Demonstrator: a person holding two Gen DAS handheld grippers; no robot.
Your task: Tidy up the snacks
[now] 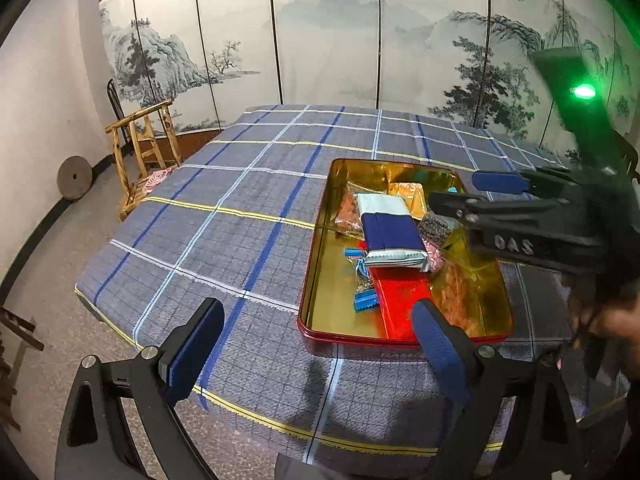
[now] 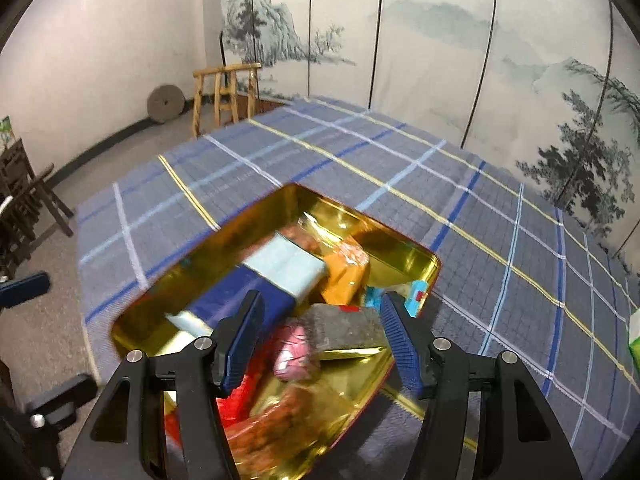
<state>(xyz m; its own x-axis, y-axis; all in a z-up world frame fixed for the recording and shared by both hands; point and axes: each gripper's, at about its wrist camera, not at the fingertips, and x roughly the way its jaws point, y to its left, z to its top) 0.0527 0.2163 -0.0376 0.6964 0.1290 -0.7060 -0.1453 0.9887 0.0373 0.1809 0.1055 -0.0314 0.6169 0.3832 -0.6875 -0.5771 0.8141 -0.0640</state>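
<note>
A red tin with a gold inside (image 1: 320, 264) (image 2: 404, 256) sits on the plaid tablecloth. It holds several snacks: a blue and white packet (image 1: 390, 234) (image 2: 256, 292), a red packet (image 1: 402, 304), an orange packet (image 2: 346, 276), a pink wrapped sweet (image 2: 294, 350), a grey packet (image 2: 346, 330) and small blue candies (image 1: 366, 300). My left gripper (image 1: 320, 350) is open and empty over the tin's near left corner. My right gripper (image 2: 322, 338) (image 1: 452, 194) is open and empty, hovering over the tin's snacks, its fingers either side of the pink sweet and grey packet.
The plaid tablecloth (image 1: 224, 216) (image 2: 480, 208) covers a wide table. A wooden chair (image 1: 146, 152) (image 2: 226, 92) stands off its far left corner, with a stone wheel (image 1: 74, 178) by the wall. A painted screen (image 1: 360, 40) stands behind. A green box (image 2: 634, 340) lies at the right edge.
</note>
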